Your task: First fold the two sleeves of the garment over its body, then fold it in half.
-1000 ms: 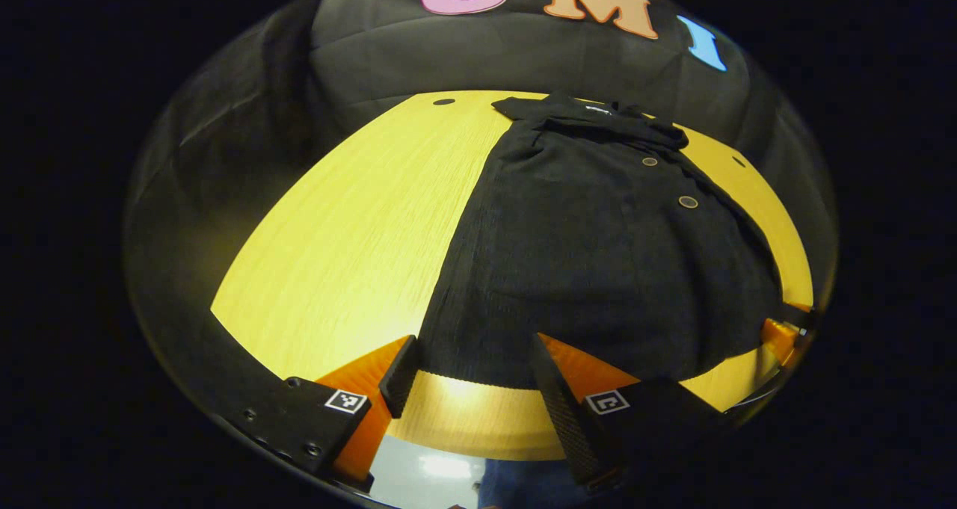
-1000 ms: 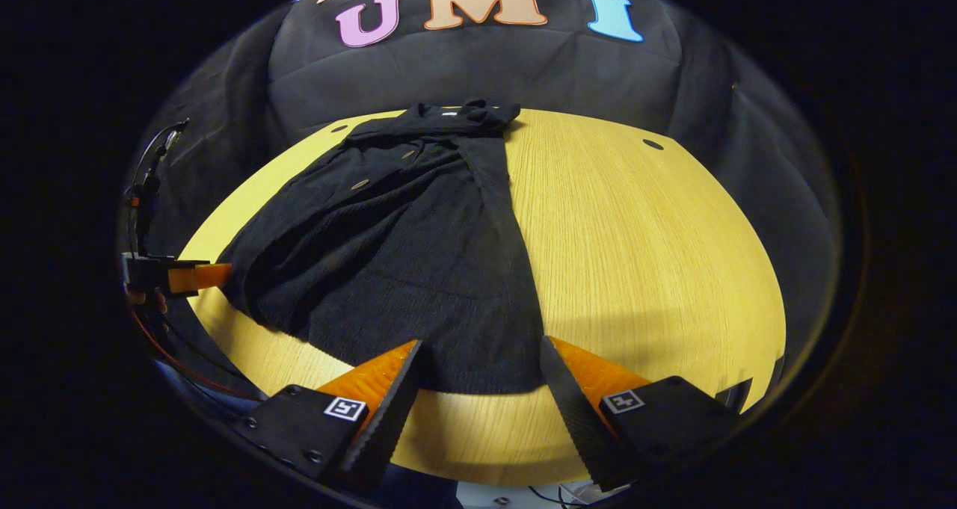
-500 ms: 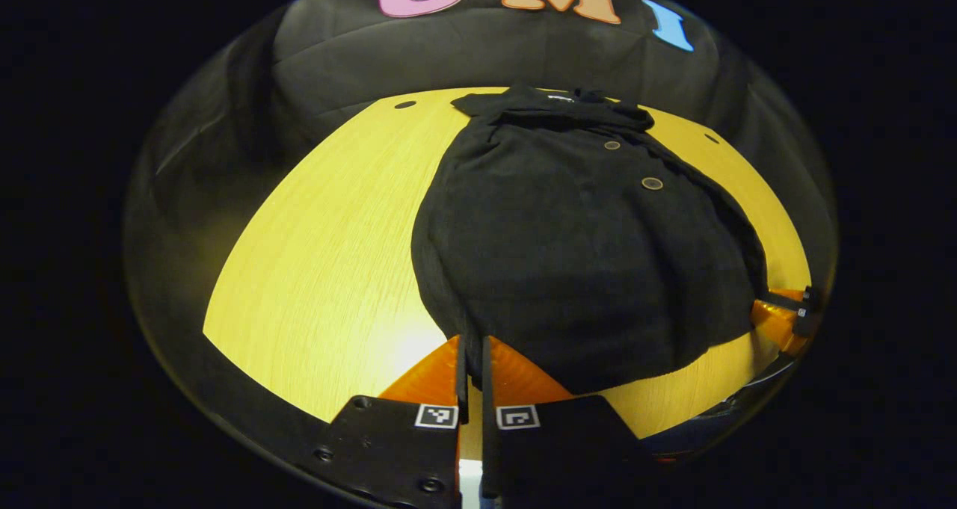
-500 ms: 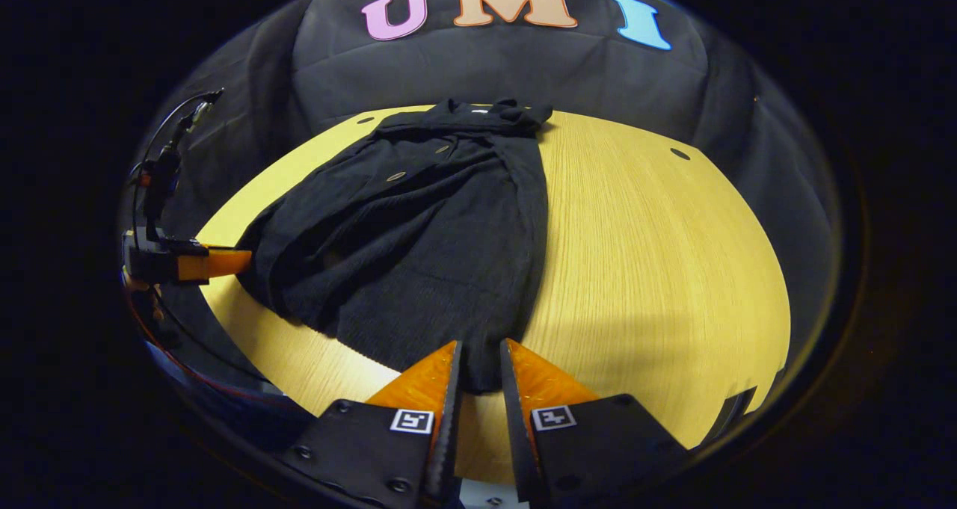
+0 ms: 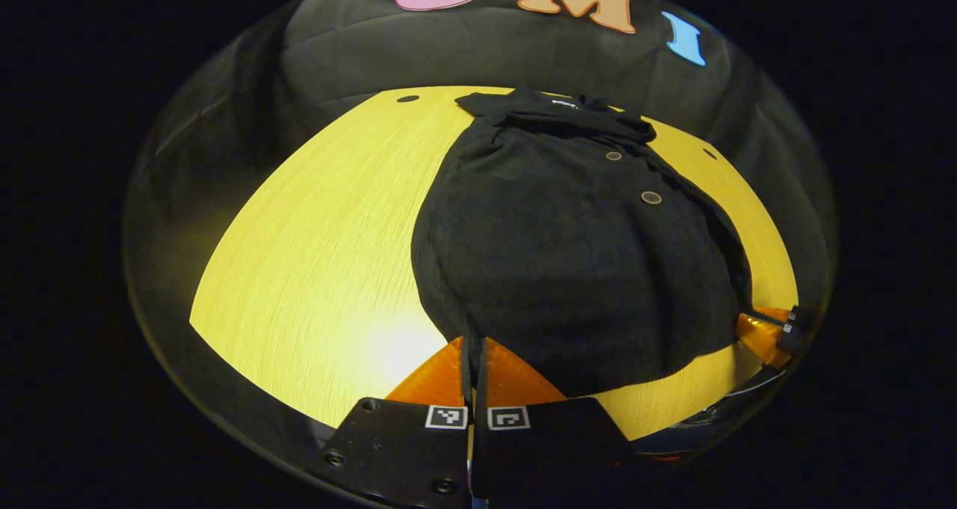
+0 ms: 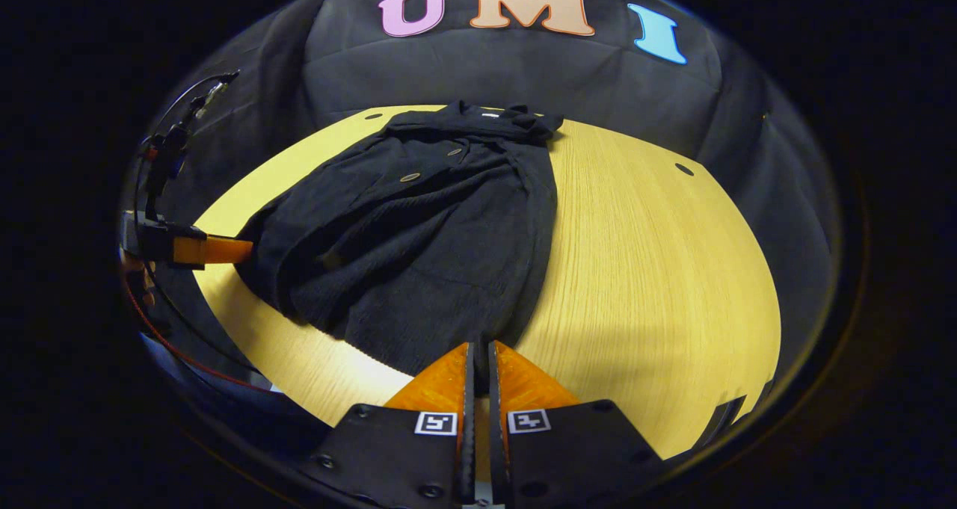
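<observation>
Your left gripper [image 5: 472, 344] has its jaws pressed together on the near hem of the black garment [image 5: 576, 247], at the hem's left corner, close to the near edge of the yellow wooden worktop [image 5: 321, 240]. Your right gripper [image 6: 478, 352] is likewise clamped on the hem at its right corner, its jaws closed to a thin gap with cloth between them. The garment lies along the middle of the worktop, its collar [image 6: 478, 120] bunched at the far edge below the black cloth wall [image 6: 523, 75], its body running toward you and gathered into folds where the two grippers pinch it. Two round buttons [image 5: 651, 196] show on the upper part of the front. In the right gripper view, the left gripper [image 6: 224, 250] reaches the garment's edge from the worktop's left side, with cables [image 6: 168, 150] trailing above it; in the left gripper view, the right gripper [image 5: 755, 328] meets the cloth at the worktop's right side. A small dark hole [image 6: 683, 169] marks the bare worktop toward its far right corner.
</observation>
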Motion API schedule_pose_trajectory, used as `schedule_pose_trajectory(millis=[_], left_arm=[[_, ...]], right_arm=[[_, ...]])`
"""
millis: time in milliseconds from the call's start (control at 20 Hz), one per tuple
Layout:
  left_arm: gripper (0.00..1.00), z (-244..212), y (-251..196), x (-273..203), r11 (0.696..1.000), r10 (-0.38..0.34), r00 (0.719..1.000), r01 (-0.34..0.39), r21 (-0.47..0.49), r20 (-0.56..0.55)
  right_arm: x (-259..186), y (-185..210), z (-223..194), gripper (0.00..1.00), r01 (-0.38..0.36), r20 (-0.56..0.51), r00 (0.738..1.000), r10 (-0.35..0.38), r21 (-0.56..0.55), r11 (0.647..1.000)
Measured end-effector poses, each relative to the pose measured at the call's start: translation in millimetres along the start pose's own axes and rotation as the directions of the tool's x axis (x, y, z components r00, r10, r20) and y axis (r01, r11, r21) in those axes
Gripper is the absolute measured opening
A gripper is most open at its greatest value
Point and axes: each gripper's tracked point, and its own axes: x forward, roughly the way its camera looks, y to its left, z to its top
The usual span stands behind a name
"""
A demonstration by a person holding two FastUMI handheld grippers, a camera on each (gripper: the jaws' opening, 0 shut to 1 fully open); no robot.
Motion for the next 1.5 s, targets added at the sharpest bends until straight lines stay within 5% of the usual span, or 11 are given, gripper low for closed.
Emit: schedule_pose_trajectory(millis=[50, 500, 850, 1500], left_arm=[[0.0, 2, 0, -2, 1.0, -0.001, 1.0, 0.001, -0.001, 0.0], [0.0, 109, -19, -37, 0.997, -0.075, 0.975, 0.067, 0.043, 0.21], [0.0, 219, -28, -34, 0.991, -0.117, 0.919, 0.086, 0.1, 0.376], [0.0, 375, -55, -14, 0.982, -0.187, 0.837, 0.142, 0.126, 0.514]], right_arm=[[-4, 2, 3, 0.03, -0.024, 0.004, 1.0, 0.024, 0.009, 1.0], [-26, -8, 91, 0.05, -0.067, 0.184, 0.981, 0.059, 0.038, 0.997], [-34, -41, 188, 0.05, -0.037, 0.338, 0.941, 0.016, 0.056, 0.998], [-21, -87, 336, 0.05, 0.093, 0.479, 0.874, -0.081, 0.0, 0.996]])
